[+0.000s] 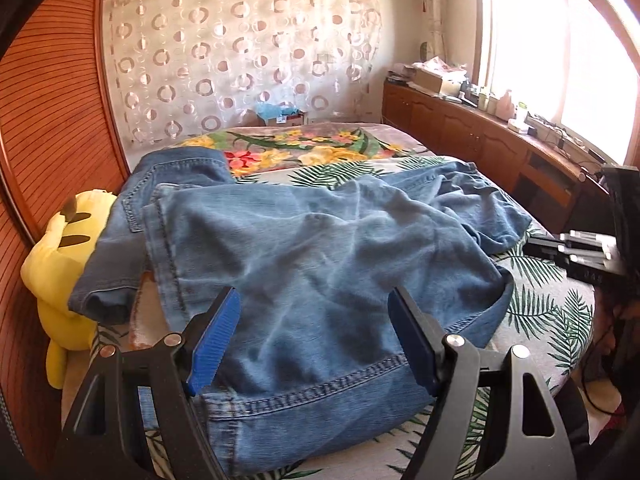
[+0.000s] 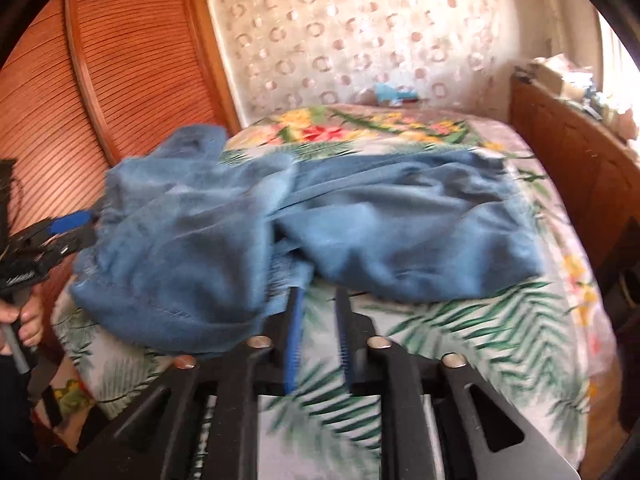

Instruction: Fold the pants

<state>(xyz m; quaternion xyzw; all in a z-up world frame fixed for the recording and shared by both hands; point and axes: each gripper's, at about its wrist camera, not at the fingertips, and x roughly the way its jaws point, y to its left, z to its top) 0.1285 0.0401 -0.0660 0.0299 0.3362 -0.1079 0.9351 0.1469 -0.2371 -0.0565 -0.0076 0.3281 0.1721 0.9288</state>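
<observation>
Blue jeans (image 1: pixel 320 248) lie crumpled across the bed, one leg folded over the rest, with a stitched hem nearest me. My left gripper (image 1: pixel 316 300) hovers over that near hem, its blue pads wide apart and pressing on nothing. In the right wrist view the jeans (image 2: pixel 360 220) are bunched in a blurred heap. My right gripper (image 2: pixel 318 296) sits just in front of their near edge, with a narrow gap between the pads and only the sheet showing through it. The left gripper (image 2: pixel 68 224) shows at the left edge, held by a hand (image 2: pixel 24 320).
The bed has a leaf-print sheet (image 1: pixel 552 312) and a floral blanket (image 1: pixel 320 148) at the far end. A yellow plush toy (image 1: pixel 60 248) is wedged against the slatted wooden wardrobe (image 1: pixel 48 100) on the left. A cluttered wooden cabinet (image 1: pixel 480 140) runs under the window on the right.
</observation>
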